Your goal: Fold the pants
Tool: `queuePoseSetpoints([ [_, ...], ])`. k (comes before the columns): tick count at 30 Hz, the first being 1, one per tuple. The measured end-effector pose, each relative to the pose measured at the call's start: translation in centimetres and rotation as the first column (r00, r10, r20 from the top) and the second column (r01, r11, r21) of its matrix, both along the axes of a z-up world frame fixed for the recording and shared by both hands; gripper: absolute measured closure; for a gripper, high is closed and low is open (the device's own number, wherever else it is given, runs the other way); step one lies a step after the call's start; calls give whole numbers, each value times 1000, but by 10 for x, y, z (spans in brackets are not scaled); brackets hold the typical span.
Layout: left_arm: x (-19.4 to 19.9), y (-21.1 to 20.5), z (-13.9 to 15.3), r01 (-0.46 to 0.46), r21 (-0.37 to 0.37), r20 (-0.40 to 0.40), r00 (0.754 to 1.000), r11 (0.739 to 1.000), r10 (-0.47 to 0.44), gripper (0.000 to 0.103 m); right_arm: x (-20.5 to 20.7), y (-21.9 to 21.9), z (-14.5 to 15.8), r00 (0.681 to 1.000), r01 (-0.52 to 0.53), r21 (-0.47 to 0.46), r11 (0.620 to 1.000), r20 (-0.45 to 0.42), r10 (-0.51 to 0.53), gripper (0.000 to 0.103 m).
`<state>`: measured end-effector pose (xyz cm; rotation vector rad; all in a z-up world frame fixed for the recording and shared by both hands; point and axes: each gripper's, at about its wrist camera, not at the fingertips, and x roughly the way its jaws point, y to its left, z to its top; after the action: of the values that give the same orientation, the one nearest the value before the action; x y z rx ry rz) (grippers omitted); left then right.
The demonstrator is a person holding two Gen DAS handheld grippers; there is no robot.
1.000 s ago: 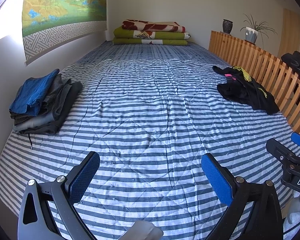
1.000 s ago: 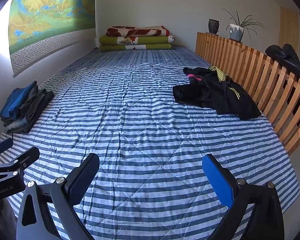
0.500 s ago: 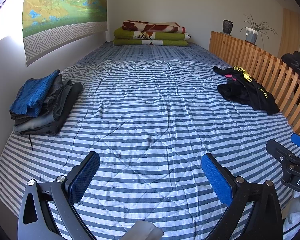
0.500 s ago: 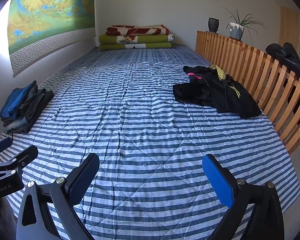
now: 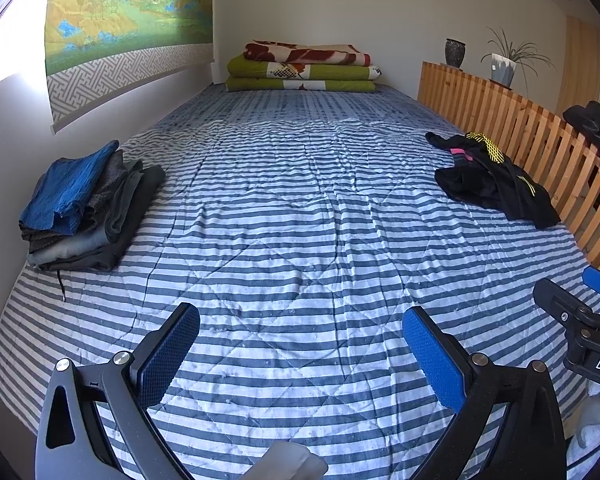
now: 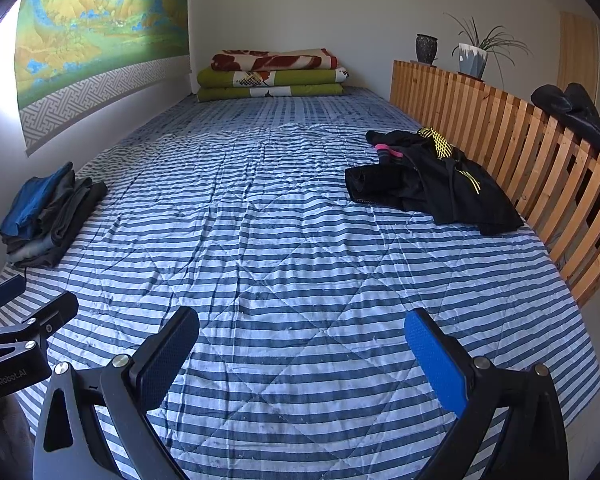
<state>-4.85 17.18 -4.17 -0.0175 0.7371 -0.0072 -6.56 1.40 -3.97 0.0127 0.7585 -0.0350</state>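
Crumpled black pants (image 5: pixel 496 184) (image 6: pixel 432 184) with yellow and pink trim lie unfolded on the right side of the striped bed (image 5: pixel 300 220) (image 6: pixel 284 240), beside the wooden slat rail. My left gripper (image 5: pixel 300 344) hovers open over the near end of the bed, nothing between its blue pads. Just as wide open and empty, my right gripper (image 6: pixel 300 344) hangs over the near end too. Each gripper shows at the edge of the other's view: the right gripper (image 5: pixel 580 320) and the left gripper (image 6: pixel 16 336). The pants lie far ahead and to the right of both.
A stack of folded clothes (image 5: pixel 84 208) (image 6: pixel 44 216) rests at the bed's left edge by the wall. Folded blankets (image 5: pixel 304 68) (image 6: pixel 272 76) sit at the far end. The wooden rail (image 5: pixel 520 140) (image 6: pixel 520 152) borders the right side, a dark garment (image 6: pixel 576 116) draped over it.
Both views have shifted only slightly; the grippers stay open and the clothes have not moved.
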Motion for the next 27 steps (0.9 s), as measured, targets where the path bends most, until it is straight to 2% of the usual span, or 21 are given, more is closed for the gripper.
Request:
queuePoseSetpoints([
  [27,7,-4,0,9,1,7,1000,1000,-9,0,6,-1,-2,1000,5,5,1000,-13,-5,2],
])
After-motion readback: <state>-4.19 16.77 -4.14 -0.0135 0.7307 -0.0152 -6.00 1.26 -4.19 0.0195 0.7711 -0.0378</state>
